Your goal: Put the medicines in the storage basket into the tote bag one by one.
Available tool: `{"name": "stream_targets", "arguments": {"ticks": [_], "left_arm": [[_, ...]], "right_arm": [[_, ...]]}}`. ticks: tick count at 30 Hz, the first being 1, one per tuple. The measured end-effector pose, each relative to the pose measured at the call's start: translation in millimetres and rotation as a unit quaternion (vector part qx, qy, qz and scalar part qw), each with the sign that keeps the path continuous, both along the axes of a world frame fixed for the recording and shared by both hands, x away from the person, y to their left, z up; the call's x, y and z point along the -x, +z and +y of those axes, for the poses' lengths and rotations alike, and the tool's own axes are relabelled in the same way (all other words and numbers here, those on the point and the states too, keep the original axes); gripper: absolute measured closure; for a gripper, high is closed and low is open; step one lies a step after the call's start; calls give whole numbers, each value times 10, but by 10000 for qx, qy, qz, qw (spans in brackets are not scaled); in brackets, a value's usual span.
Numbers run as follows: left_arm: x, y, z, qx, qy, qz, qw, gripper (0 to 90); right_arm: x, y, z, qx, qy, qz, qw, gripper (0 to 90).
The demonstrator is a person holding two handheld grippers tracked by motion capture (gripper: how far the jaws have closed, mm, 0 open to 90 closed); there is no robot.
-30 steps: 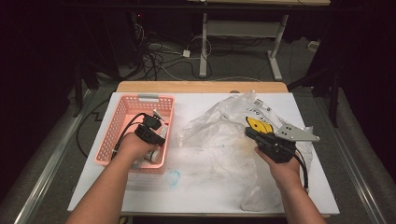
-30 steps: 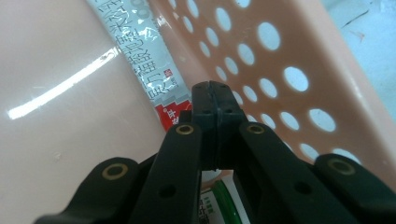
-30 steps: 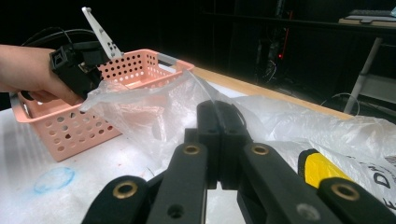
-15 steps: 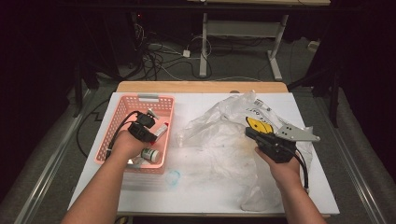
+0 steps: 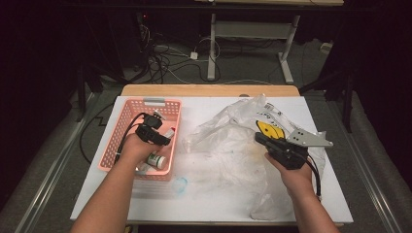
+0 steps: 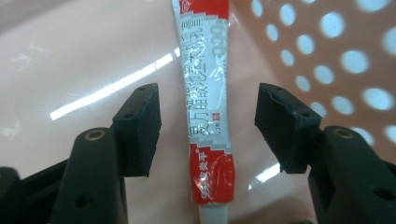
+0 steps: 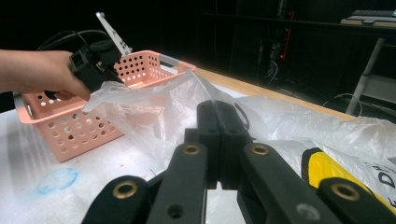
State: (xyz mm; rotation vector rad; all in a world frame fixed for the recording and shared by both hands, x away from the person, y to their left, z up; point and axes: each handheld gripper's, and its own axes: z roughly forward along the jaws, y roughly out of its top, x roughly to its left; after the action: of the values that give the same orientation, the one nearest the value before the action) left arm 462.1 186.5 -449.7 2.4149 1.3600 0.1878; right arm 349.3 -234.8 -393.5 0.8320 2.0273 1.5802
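Both pads (image 6: 140, 126) of your left gripper (image 6: 208, 126) have just been opening and now stand apart on each side of the red and white tube (image 6: 208, 107), not touching it. This tube lies on the floor of the pink basket (image 5: 127, 114); its printing is Chinese, and I cannot read it. Your right gripper (image 7: 219, 140) is clenched on the clear plastic bag (image 5: 228, 136), which carries a yellow label (image 5: 268, 129), on the white table (image 5: 214, 199).

High view overhead, gripper views close; all share basket (image 5: 128, 114)
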Motion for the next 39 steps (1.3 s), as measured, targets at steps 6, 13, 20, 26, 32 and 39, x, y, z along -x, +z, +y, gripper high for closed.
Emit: {"name": "stream_targets", "arguments": {"ticks": [6, 13, 20, 26, 32, 39], "left_arm": [[-48, -58, 7, -27, 185, 163, 9997, 450], [-34, -60, 2, 54, 107, 99, 9999, 654], [-37, -58, 12, 156, 171, 159, 9996, 674], [-28, -52, 1, 93, 143, 104, 9998, 679], [-23, -31, 26, 74, 185, 124, 9997, 680], [40, 82, 99, 127, 264, -29, 9996, 680]], "right_arm": [[-3, -8, -10, 0, -20, 24, 10000, 900], [-3, -13, 1, 30, -1, 17, 10000, 900], [3, -9, -4, 1, 16, 21, 10000, 900], [3, 0, -24, -24, 10, -2, 10000, 900], [11, 13, -38, -56, -12, -1, 10000, 900], [4, 13, -44, -94, -18, 10, 10000, 900]]}}
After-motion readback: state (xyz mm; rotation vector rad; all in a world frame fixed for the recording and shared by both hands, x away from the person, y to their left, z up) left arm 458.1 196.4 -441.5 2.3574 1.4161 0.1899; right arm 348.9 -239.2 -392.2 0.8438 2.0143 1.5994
